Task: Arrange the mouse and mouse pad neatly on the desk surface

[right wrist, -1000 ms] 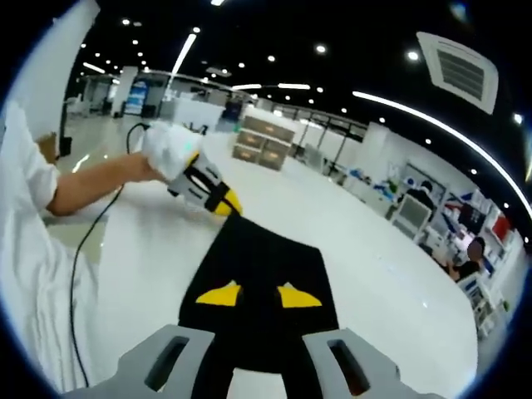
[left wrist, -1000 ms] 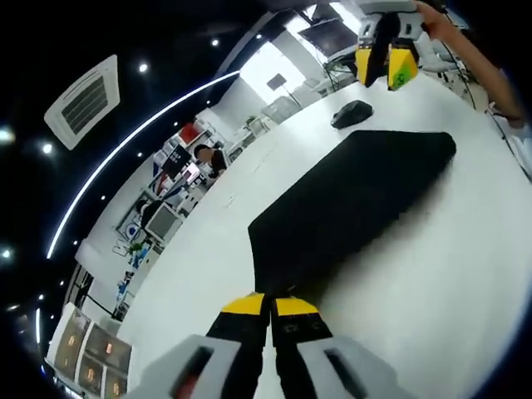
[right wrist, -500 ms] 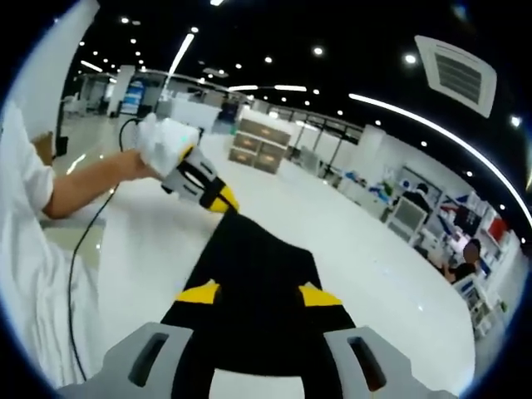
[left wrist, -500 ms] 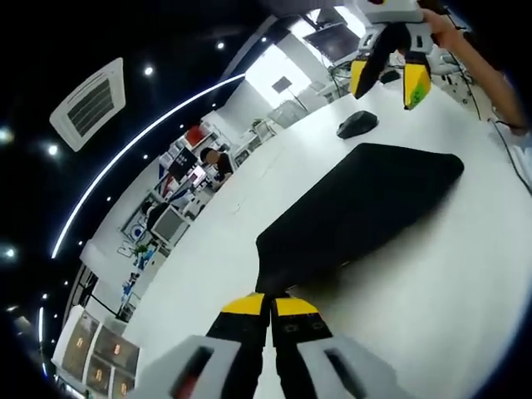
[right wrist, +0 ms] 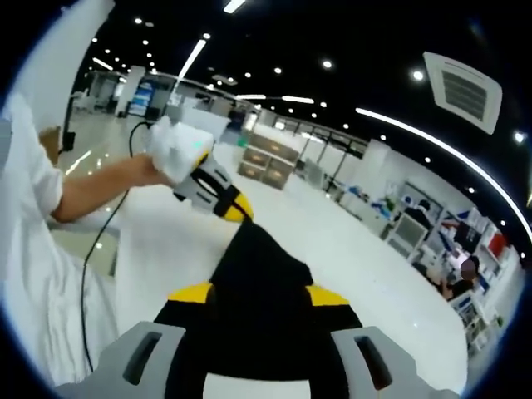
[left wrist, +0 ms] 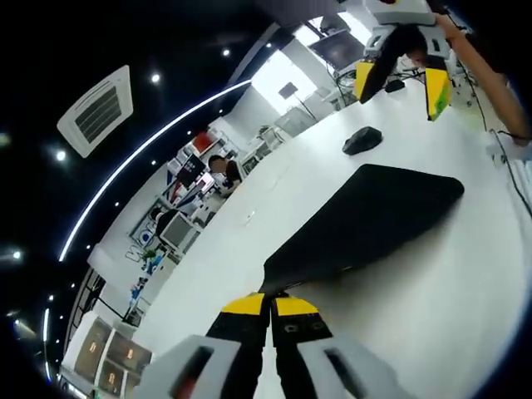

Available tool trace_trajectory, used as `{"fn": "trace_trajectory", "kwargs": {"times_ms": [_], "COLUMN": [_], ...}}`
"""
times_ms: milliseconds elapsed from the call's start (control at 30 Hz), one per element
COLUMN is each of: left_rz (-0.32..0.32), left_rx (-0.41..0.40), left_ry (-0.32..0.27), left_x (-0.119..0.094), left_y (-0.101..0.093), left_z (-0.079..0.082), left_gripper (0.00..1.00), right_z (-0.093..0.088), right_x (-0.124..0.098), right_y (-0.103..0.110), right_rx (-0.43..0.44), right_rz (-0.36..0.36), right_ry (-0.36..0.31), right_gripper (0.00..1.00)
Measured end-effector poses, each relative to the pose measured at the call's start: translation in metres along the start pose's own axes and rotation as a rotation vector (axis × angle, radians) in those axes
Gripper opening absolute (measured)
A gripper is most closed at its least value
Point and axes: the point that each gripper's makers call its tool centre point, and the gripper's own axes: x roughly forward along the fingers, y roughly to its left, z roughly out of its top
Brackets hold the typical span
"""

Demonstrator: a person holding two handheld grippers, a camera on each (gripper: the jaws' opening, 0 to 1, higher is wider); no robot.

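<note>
Two tools: left (left wrist: 270,304) apparently pinches pad (left wrist: 366,216) edge, right (left wrist: 401,79) spread.

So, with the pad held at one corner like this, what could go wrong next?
The left hand-held gripper pinches only a corner of the mouse pad, so the pad may slip out or flop. The right hand-held gripper hangs open near the mouse and could knock it across the desk.
</note>
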Motion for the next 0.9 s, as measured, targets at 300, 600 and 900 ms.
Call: {"fn": "trace_trajectory", "kwargs": {"times_ms": [300,600,900], "left_rz": [0.006,0.011,0.008], "left_rx": [0.001,-0.005,-0.008], "left_ry": [-0.007,-0.011,-0.01], "left_x": [-0.003,-0.006,-0.006], "left_y": [0.001,0.002,0.001], "left_z": [0.003,0.008,0.009], "left_gripper": [0.03,0.04,0.04], "right_z": [0.018,0.032,0.035], "right_x": [-0.003,-0.004,0.001], "right_y": [0.011,0.031,0.042], "right_rx": [-0.034,-0.064,-0.08], "right_rz": [0.003,0.021,0.04], "right_ry": [-0.036,-0.056,-0.054], "right_gripper": [0.44,0.48,0.48]}}
